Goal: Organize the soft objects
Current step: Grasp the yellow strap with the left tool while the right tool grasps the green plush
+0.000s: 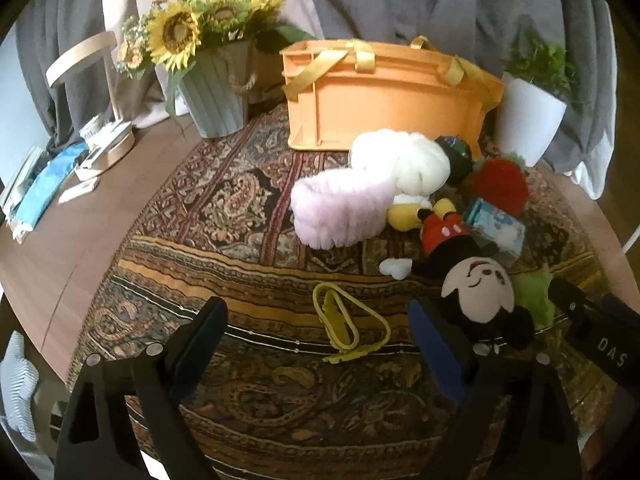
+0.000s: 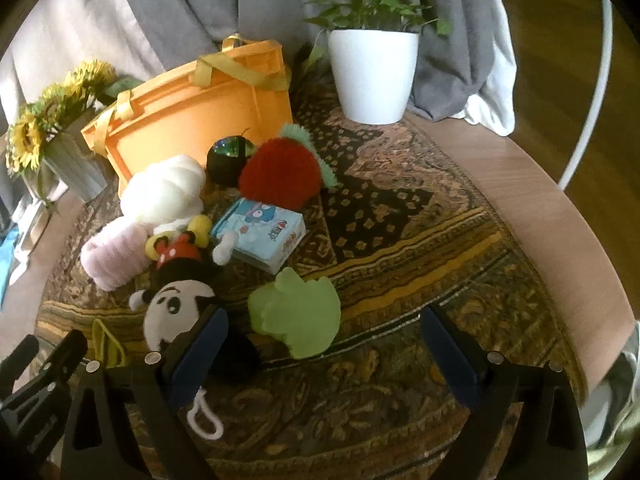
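Six soft things lie heaped on the patterned cloth (image 2: 400, 208) in front of my grippers, with one tissue pack (image 2: 262, 238) among them. I count one Mickey Mouse plush (image 2: 176, 300) on its back with red shorts and yellow shoes, one white fluffy bundle (image 2: 168, 192), one pink fuzzy roll (image 2: 110, 256), one red plush strawberry (image 2: 280, 178) with a green frill, one dark ball (image 2: 230, 158) with a glittery patch (I can't tell what it's made of), and one light green plush piece (image 2: 298, 314). The bundle and the roll touch each other and Mickey's feet; the strawberry and ball sit just beside the tissue pack. Behind the heap stands one orange storage bin (image 1: 384, 100) with yellow fabric handles, close against the white bundle. One yellow loop strap (image 1: 344, 320) lies flat on the cloth, apart from the toys.

My left gripper (image 1: 318, 320) has its fingers spread wide with nothing between them; the strap lies in the space ahead, and the right-hand finger sits just beside Mickey's head. My right gripper (image 2: 324, 332) is equally wide apart and holds nothing; the green plush lies just ahead between its fingers, and its left-hand finger overlaps Mickey's head in view, though I can't tell if they touch.

Flanking the bin are one sunflower pot (image 1: 216, 92) and one white planter (image 2: 372, 76).
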Demonstrator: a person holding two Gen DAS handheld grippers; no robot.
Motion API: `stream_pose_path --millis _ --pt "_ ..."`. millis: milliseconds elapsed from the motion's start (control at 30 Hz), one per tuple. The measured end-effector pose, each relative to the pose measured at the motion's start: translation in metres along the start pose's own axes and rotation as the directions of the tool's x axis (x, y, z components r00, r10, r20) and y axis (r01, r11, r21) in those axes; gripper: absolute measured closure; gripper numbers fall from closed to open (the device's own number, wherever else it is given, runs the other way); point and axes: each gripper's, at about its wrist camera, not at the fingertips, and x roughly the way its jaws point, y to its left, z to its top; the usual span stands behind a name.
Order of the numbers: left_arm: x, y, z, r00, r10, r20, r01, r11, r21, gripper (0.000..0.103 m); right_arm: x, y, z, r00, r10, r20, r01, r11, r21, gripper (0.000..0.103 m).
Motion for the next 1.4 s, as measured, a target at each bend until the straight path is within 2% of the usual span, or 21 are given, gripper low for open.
stream_pose_path --millis 167,300,400,567,733,833,900,967,1000,1067,1133,1400 --pt "0.018 -0.001 -0.006 0.999 0.01 -0.044 -0.011 1.0 -0.015 0.017 0.017 -0.001 0.001 1.0 0.022 -0.02 -0.022 1.0 -0.008 0.006" --pt "0.025 -0.004 -0.007 0.999 0.01 -0.052 -0.011 1.0 -0.016 0.017 0.026 -0.002 0.0 0.999 0.032 -0.033 -0.033 0.999 -0.013 0.006" --pt "0.033 -0.005 -0.009 0.998 0.009 -0.069 -0.01 1.0 -0.023 0.023 0.033 -0.001 -0.001 0.998 0.043 -0.047 -0.044 0.999 -0.021 0.006" --pt "0.041 -0.007 -0.01 0.997 0.002 -0.071 -0.004 1.0 -0.024 0.025 0.044 0.002 -0.004 0.997 0.053 -0.065 -0.055 0.998 -0.03 0.006" --pt "0.049 -0.011 -0.01 0.996 -0.016 -0.089 0.015 1.0 -0.02 0.033 0.051 0.004 -0.005 0.996 0.047 -0.077 -0.05 0.998 -0.039 0.007" --pt "0.055 -0.011 -0.01 0.995 -0.029 -0.096 0.027 0.999 -0.026 0.038 0.054 0.005 -0.006 0.995 0.053 -0.08 -0.057 0.997 -0.046 0.012" --pt "0.055 -0.011 -0.009 0.995 -0.04 -0.089 0.039 0.999 -0.021 0.047 0.054 0.006 -0.006 0.996 0.052 -0.075 -0.057 0.996 -0.062 0.017" --pt "0.056 -0.011 -0.009 0.995 -0.052 -0.083 0.051 0.999 -0.014 0.056 0.052 0.009 -0.006 0.996 0.06 -0.072 -0.066 0.995 -0.078 0.025" --pt "0.055 -0.011 -0.009 0.995 -0.058 -0.082 0.057 0.998 -0.012 0.057 0.052 0.01 -0.006 0.996 0.062 -0.07 -0.068 0.994 -0.083 0.028" --pt "0.053 -0.011 -0.01 0.996 -0.056 -0.072 0.055 0.998 -0.014 0.06 0.049 0.013 -0.007 0.996 0.067 -0.064 -0.073 0.992 -0.104 0.039" --pt "0.05 -0.008 -0.01 0.997 -0.046 -0.055 0.046 0.999 -0.011 0.07 0.046 0.016 -0.008 0.997 0.056 -0.056 -0.062 0.99 -0.124 0.039" --pt "0.043 -0.008 -0.012 0.998 -0.053 -0.035 0.053 0.999 0.012 0.071 0.04 0.012 -0.009 0.998 0.041 -0.038 -0.045 0.991 -0.123 0.039"
